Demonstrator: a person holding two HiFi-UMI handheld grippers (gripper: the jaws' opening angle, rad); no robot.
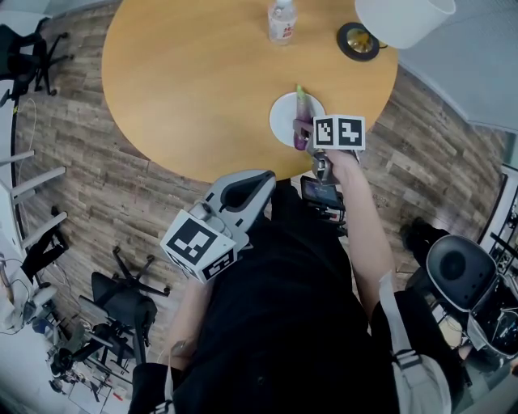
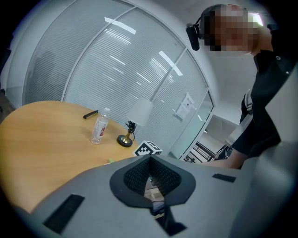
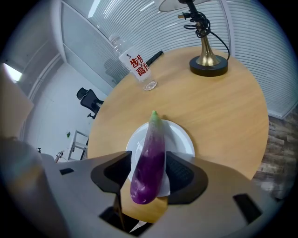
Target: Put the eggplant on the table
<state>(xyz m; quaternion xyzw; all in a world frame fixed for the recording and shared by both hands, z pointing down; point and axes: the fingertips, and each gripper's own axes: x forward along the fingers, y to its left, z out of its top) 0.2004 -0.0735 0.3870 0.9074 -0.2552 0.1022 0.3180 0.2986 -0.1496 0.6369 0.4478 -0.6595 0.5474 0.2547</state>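
A purple eggplant (image 3: 149, 162) with a green tip lies lengthwise over a small white plate (image 3: 182, 139) on the round wooden table (image 3: 223, 107); its purple end juts past the plate's near rim. My right gripper (image 3: 149, 173) straddles that end with its jaws wide, a gap showing on the left side. From the head view, the eggplant (image 1: 301, 113) and plate (image 1: 283, 113) sit near the table's front edge, with the right gripper (image 1: 304, 139) over them. My left gripper (image 1: 263, 179) hangs off the table in front of the person, tips together and empty (image 2: 150, 160).
A plastic bottle (image 1: 282, 20) and a lamp base (image 1: 358, 40) under a white shade (image 1: 405, 18) stand at the table's far side. A dark slim object (image 3: 153, 56) lies beyond the bottle. Office chairs (image 1: 125, 295) stand on the wooden floor at left.
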